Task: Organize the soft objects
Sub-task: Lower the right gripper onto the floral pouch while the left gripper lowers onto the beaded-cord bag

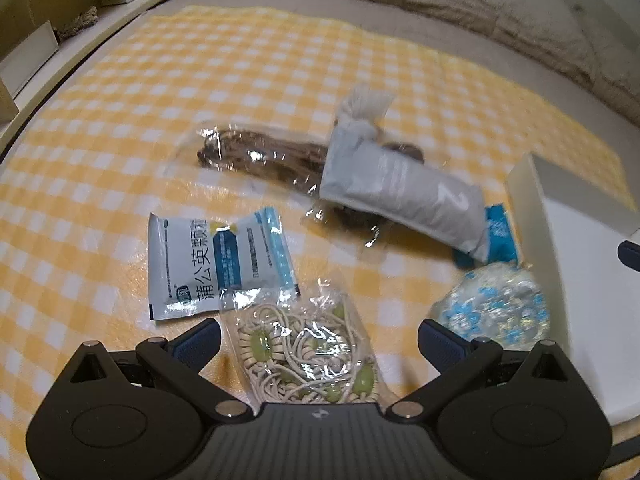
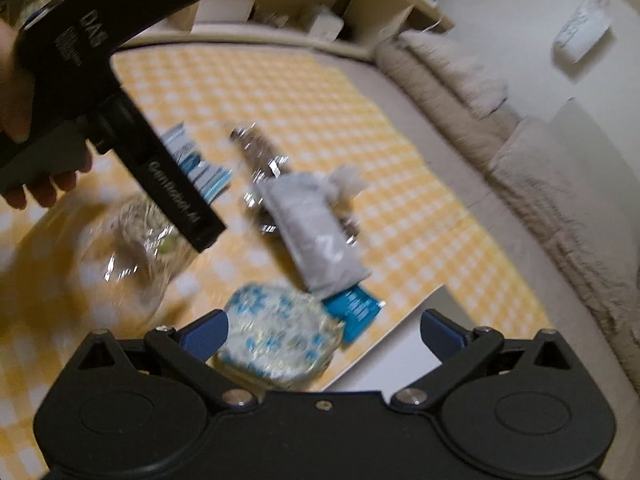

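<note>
Soft packets scattered on my yellow checked cloth (image 1: pixel 120 120), both sets of fingers spread wide and holding nothing.

My left gripper (image 1: pixel 319 338) hovers over the clear bag of cord (image 1: pixel 308 348), beside the medicine sachet (image 1: pixel 188 264). My right gripper (image 2: pixel 324 330) hangs above the blue-flowered pouch (image 2: pixel 280 336); the grey pouch (image 1: pixel 404 192) lies across a clear bag near the white box (image 1: pixel 580 280).

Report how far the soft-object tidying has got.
Little looks done: what shows of the white box is bare. Both claws, left claw and right claw, are open and hold nothing. The bead bag, grey pouch and flowered packet still lie on the checked cloth.
</note>
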{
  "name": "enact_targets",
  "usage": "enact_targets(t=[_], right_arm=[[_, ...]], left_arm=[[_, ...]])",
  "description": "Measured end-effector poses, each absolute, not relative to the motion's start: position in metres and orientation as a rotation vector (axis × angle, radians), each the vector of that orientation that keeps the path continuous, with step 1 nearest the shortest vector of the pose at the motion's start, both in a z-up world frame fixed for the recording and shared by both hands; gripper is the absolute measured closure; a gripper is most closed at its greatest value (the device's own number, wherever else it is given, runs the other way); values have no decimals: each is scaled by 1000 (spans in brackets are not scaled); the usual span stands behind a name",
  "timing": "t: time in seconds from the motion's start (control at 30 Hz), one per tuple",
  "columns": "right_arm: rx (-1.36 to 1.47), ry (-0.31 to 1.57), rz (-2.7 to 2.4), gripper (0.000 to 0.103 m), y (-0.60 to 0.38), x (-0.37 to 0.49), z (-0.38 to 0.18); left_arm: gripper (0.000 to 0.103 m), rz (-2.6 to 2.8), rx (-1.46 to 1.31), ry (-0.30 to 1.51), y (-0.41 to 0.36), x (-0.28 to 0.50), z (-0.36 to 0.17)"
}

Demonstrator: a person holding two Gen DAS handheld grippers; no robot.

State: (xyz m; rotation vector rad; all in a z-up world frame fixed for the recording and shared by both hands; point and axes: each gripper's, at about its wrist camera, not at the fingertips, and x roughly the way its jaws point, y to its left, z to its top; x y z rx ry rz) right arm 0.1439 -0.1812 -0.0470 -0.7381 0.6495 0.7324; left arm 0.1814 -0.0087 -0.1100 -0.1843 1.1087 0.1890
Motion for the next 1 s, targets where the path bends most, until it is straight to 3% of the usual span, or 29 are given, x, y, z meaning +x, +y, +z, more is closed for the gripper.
enact_targets(t=[0.2, 0.67, 0.83, 1.0], right_arm=[[-772, 705, 838, 0, -173, 147, -66], [-858, 823, 818, 0, -144, 165, -94], [-837, 866, 780, 0, -142, 177, -99], [-782, 918, 755, 16, -139, 187, -99]], left_arm=[[0, 202, -148, 1183, 0, 185, -132], [0, 32, 54, 1173, 11, 157, -135], [2, -1, -11, 1167, 19, 153, -130], [12, -15, -87, 1168, 25, 153, -124]])
